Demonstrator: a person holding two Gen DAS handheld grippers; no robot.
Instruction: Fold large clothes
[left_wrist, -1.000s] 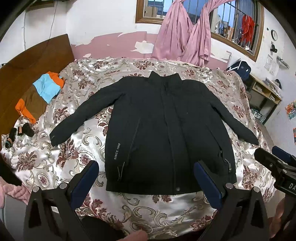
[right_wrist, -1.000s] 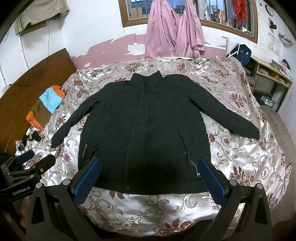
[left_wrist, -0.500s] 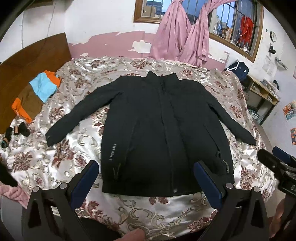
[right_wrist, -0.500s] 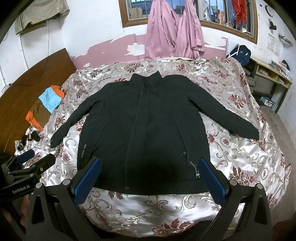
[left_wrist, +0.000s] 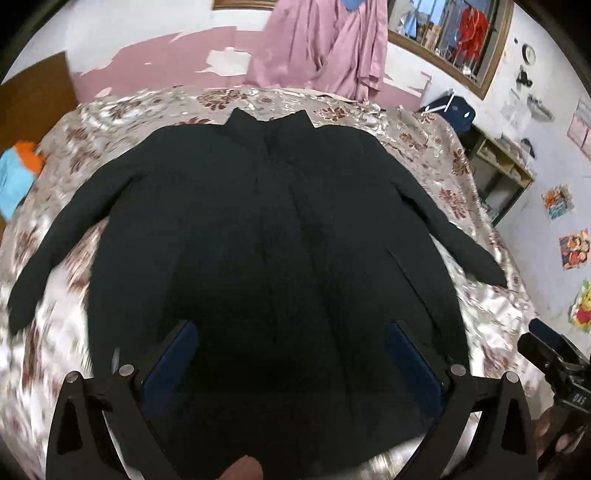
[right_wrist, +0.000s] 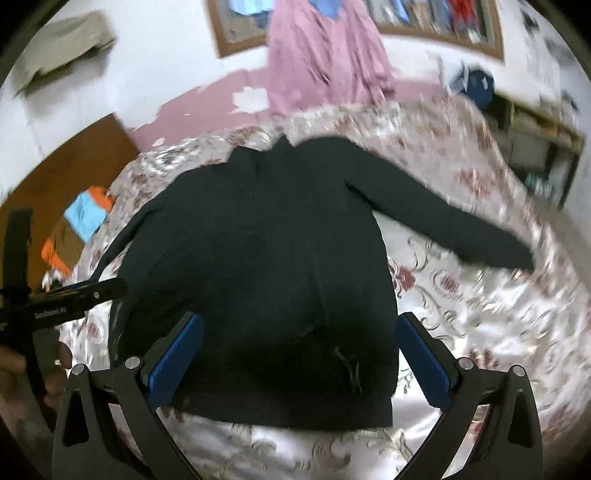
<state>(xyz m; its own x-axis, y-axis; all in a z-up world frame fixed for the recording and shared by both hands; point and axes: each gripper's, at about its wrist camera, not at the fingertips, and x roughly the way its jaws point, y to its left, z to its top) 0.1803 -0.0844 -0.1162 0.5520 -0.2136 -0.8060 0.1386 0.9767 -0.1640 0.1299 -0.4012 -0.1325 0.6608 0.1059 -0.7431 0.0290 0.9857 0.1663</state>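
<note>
A large black jacket (left_wrist: 280, 229) lies flat, front up, on the bed with both sleeves spread out; it also shows in the right wrist view (right_wrist: 266, 240). My left gripper (left_wrist: 291, 362) is open and empty, low over the jacket's hem area. My right gripper (right_wrist: 299, 350) is open and empty, above the hem at the jacket's right side. The right gripper's body shows at the right edge of the left wrist view (left_wrist: 554, 358), and the left gripper's body at the left edge of the right wrist view (right_wrist: 62, 299).
The bed has a shiny floral cover (right_wrist: 480, 332). Blue and orange clothes (right_wrist: 86, 214) lie at its left by the wooden headboard (right_wrist: 62, 173). Pink curtains (left_wrist: 325, 48) hang at the far wall. A shelf (left_wrist: 498, 173) stands at the right.
Both grippers have moved forward and down toward the jacket, which now fills more of each view. The right wrist view has tilted. Both grippers stay open.
</note>
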